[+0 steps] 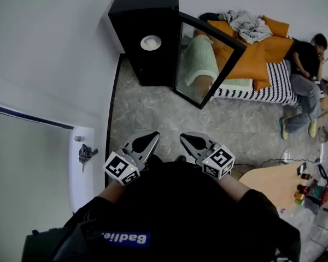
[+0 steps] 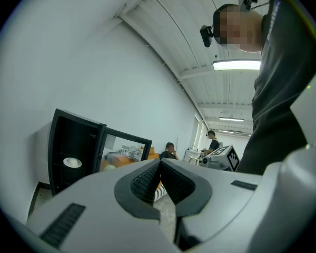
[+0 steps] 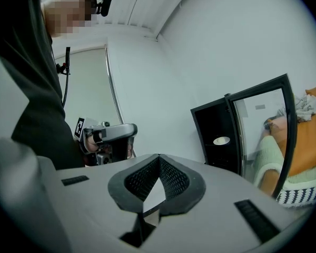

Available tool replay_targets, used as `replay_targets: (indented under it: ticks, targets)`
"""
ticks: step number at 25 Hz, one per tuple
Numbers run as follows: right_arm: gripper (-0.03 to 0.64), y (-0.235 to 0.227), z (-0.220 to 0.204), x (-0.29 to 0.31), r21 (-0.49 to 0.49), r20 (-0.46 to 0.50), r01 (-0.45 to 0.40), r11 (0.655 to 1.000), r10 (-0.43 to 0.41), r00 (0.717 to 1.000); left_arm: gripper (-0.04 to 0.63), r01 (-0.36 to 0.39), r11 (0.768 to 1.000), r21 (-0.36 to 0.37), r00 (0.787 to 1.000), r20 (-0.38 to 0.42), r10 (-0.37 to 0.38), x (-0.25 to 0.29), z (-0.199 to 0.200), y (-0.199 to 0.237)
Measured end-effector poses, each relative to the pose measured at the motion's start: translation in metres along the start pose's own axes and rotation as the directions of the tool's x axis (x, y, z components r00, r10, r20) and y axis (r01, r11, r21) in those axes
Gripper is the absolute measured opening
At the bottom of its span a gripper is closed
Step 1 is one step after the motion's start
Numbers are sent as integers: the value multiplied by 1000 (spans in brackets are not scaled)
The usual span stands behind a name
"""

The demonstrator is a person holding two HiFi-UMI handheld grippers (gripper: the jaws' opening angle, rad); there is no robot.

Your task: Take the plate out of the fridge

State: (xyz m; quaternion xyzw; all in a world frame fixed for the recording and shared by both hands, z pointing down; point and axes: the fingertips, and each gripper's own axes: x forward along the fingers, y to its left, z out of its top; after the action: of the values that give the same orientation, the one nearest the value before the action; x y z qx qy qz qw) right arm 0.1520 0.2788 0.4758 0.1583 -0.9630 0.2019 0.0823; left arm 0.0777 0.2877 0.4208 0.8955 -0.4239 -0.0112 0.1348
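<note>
A small black fridge (image 1: 147, 34) stands against the white wall, and its glass door (image 1: 208, 59) is swung open to the right. A white plate (image 1: 151, 42) lies on a shelf inside; it also shows as the plate (image 2: 72, 163) in the left gripper view and the plate (image 3: 221, 140) in the right gripper view. My left gripper (image 1: 145, 142) and right gripper (image 1: 194, 142) are side by side close to my body, well short of the fridge. Both are shut with nothing between the jaws. They point level toward the fridge.
A sofa (image 1: 262, 64) with orange cushions and a heap of clothes stands behind the open door, with a person (image 1: 306, 75) sitting at its right end. A wooden table (image 1: 279, 182) with small items is at my right. A white door with a handle (image 1: 85, 154) is at my left.
</note>
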Motion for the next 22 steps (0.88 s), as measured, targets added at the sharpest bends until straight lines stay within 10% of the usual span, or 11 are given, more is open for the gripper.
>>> replay_targets:
  ticks: [22]
  targets:
    - [-3, -86, 49, 129, 16, -49, 136, 991, -136, 990, 6, 69, 997, -39, 998, -5, -70, 40, 42, 180]
